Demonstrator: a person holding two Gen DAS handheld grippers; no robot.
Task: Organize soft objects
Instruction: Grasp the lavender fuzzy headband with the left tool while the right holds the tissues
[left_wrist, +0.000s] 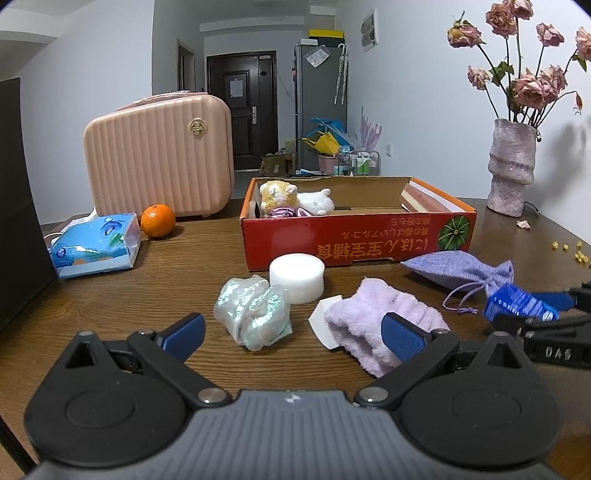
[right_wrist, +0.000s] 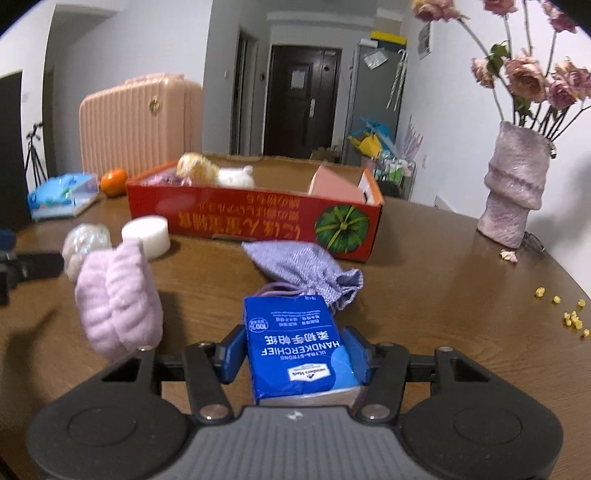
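The blue handkerchief pack sat between the two blue pads of the right gripper, just above the brown table. The pads pressed on its long sides, so the pack was pinched. It looked light and squashy, with a slick plastic wrap that might slip, so I thought a gentle squeeze across the middle was the best hold. Too hard a squeeze would crumple the tissues inside.

Just past it lay a purple drawstring pouch, floppy and easy to bunch. The lilac fluffy cloth lay near the left gripper, whose fingers were spread wide with nothing pinched between them. A shiny crinkled scrunchie and a white round sponge block were close by.

Behind them stood the red cardboard box, with two plush toys already in one end. Further off were a tissue pack, an orange and a vase.
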